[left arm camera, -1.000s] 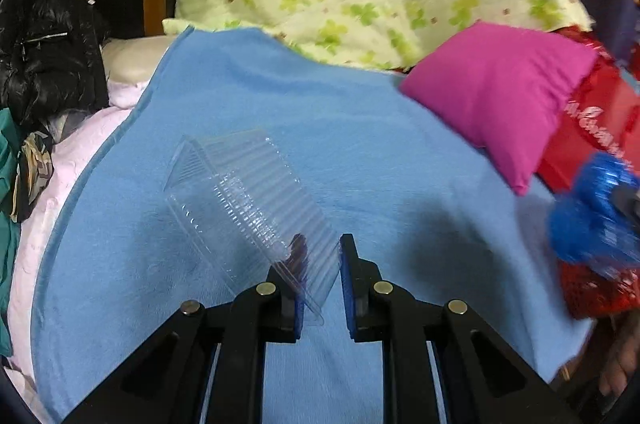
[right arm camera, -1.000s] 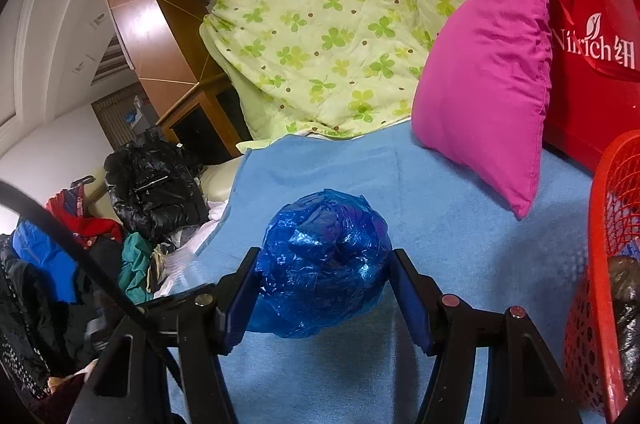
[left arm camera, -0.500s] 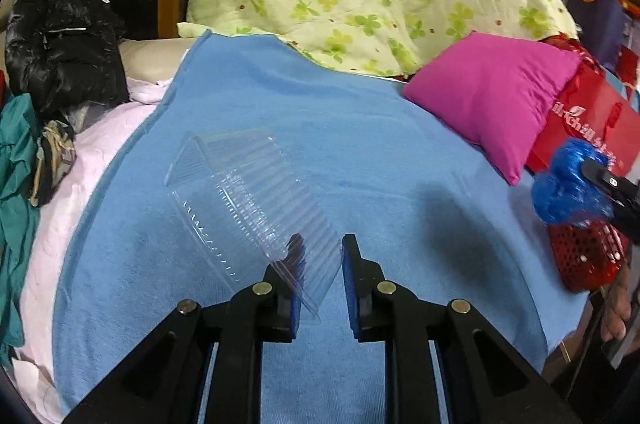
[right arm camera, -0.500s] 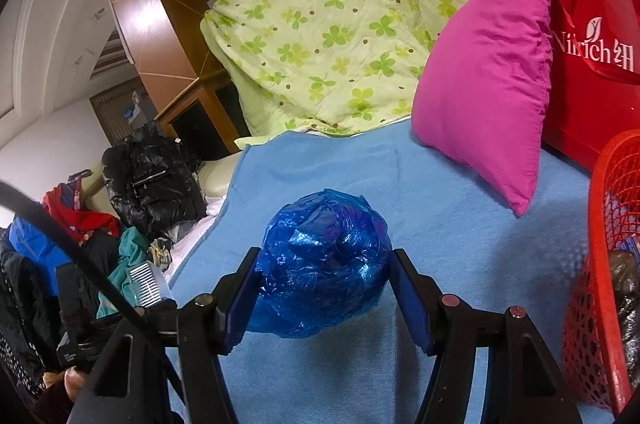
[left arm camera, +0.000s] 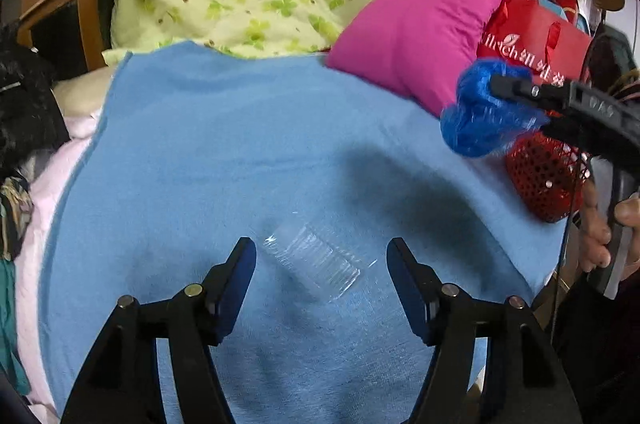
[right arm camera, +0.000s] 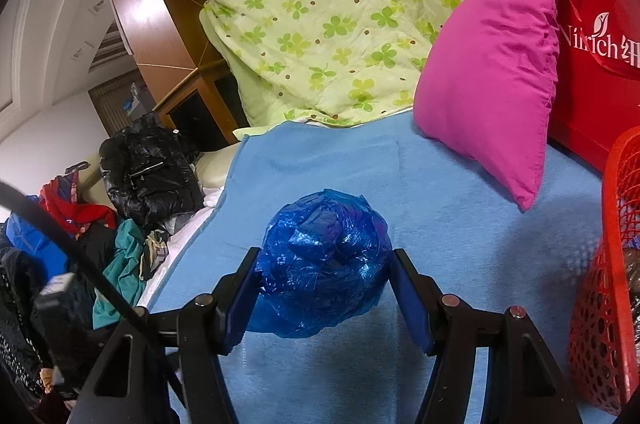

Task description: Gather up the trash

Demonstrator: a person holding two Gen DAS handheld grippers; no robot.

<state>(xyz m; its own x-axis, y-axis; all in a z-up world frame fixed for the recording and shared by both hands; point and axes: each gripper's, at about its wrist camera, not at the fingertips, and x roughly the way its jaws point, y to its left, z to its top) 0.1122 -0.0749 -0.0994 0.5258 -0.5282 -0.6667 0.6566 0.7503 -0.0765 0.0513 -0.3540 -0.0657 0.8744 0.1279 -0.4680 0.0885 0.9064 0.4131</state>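
Left wrist view: your left gripper [left arm camera: 320,264] has just been opening, released; clear plastic container [left arm camera: 314,262] lies on blue blanket [left arm camera: 224,144], lower centre, uncollected.

Right wrist view: your right gripper [right arm camera: 324,284] grasps blue plastic wad [right arm camera: 324,260]; red basket [right arm camera: 600,304] at right edge, drop pending.

The blue blanket [left arm camera: 224,152] in front of me is wide and mostly bare, so my jaws can slide over it. A clear box [left arm camera: 316,260] lies flat between my left jaws, not touching them. The pink pillow [right arm camera: 492,80] and the green quilt [right arm camera: 340,8] block the far end. The red basket [right arm camera: 604,292] stands on my right side. Clothes [right arm camera: 148,180] pile up past the left edge.
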